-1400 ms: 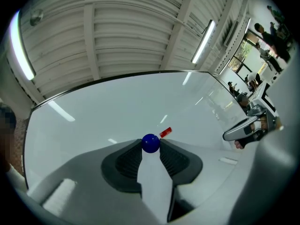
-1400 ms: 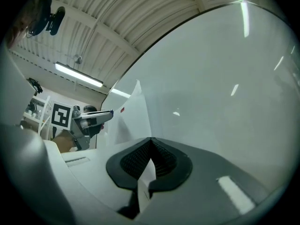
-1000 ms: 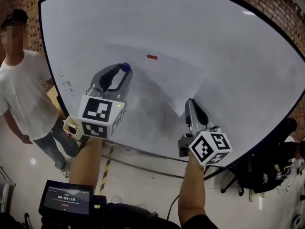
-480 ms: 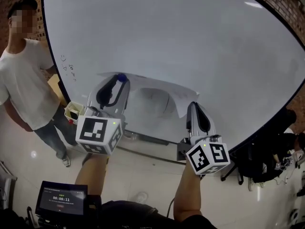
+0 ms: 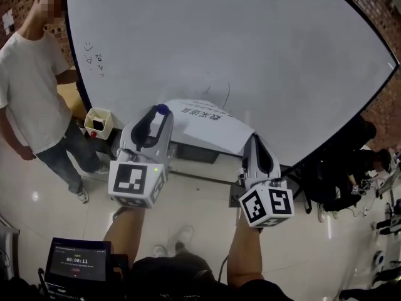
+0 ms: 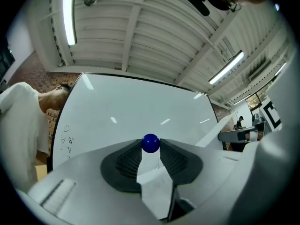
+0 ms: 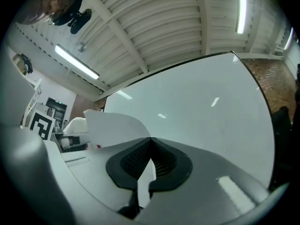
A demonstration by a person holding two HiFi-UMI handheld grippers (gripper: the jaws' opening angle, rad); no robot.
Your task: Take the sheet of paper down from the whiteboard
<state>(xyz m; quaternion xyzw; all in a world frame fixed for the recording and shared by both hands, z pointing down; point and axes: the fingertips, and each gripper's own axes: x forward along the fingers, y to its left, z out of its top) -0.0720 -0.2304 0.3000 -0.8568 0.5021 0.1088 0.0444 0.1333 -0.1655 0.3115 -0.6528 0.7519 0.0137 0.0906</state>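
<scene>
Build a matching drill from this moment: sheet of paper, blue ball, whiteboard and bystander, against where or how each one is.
1 sheet of paper
2 blue ball
3 whiteboard
4 bystander

a stands at the board's left in the head view
b pinched at the left gripper jaw tips
c off the board, one edge in the shut right gripper
d small scribbles near its left edge

Pairs: 1-c, 2-b, 3-d, 4-a

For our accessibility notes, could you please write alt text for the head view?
A sheet of paper is held between two grippers, low in front of the whiteboard: the left gripper pinches a blue ball at one corner, the right gripper clamps the opposite edge. A person in a white T-shirt stands at left.
</scene>
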